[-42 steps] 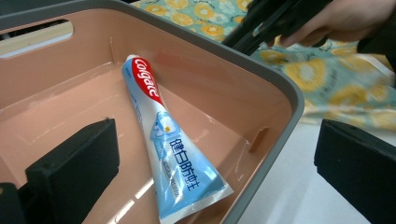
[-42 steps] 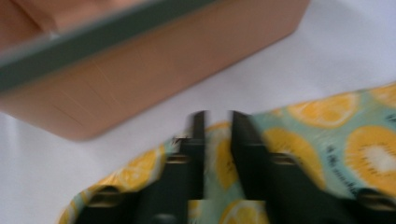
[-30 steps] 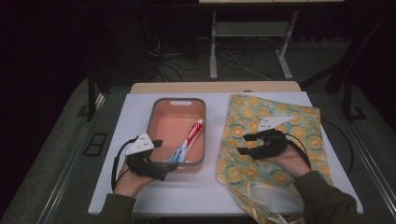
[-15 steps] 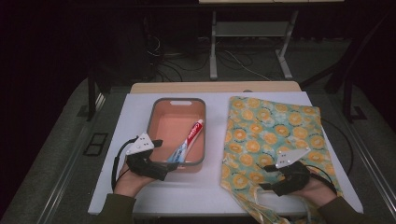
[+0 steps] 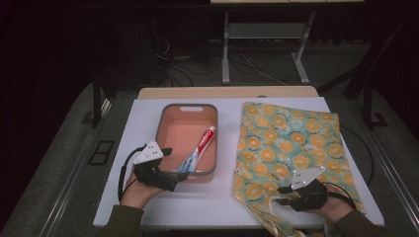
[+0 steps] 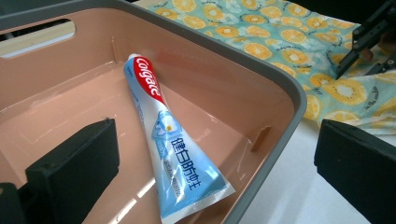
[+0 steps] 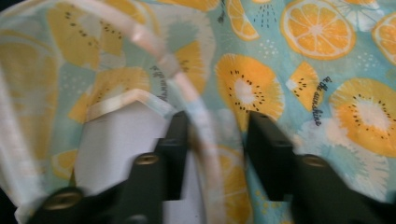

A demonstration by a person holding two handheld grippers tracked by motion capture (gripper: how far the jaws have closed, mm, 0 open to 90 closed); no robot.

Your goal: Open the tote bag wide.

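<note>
A pink tub with a grey rim holds a Colgate toothpaste tube lying on a slant. My left gripper is open and straddles the tub's near right corner, one jaw inside and one outside. A fruit-print cloth bag lies flat to the right. My right gripper rests low on the bag's near end; its jaws have just been closing, with the bag's pale strap running between them and a gap still showing.
Everything sits on a white board over a wooden table. The bag's near end hangs past the board's front edge. Dark floor, cables and desk legs lie beyond. My right gripper also appears far off in the left gripper view.
My right hand has come down from the bag's middle to its near end by the strap, and its jaws stand narrower. The left hand, tub and toothpaste have not moved.
</note>
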